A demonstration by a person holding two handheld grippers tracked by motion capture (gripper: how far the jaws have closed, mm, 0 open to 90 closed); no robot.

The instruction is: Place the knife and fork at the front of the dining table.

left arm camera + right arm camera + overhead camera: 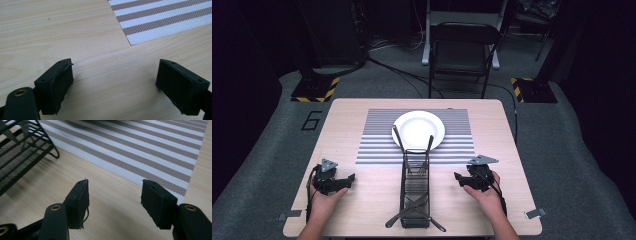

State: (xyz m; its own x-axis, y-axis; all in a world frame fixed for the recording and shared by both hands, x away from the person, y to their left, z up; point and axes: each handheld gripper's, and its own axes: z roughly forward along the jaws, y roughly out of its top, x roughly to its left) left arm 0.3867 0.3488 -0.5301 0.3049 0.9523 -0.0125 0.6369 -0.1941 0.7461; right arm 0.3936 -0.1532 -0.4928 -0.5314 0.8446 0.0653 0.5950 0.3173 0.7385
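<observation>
We hold a black gripper in each bare hand; no sleeves reach our forearms. The left gripper (332, 179) carries a small grey three-cornered plate on top, and the right gripper (474, 176) a wider one. A dark cable loops back from each. Up close, the jaws are blocky black pads with worn, uneven edges, small holes in their tops, and brass-ringed screw holes in the arms behind them.

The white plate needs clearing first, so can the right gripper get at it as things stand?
Probably yes. The right gripper is open beside the black wire caddy, and only bare striped placemat lies between it and the white plate.
</observation>
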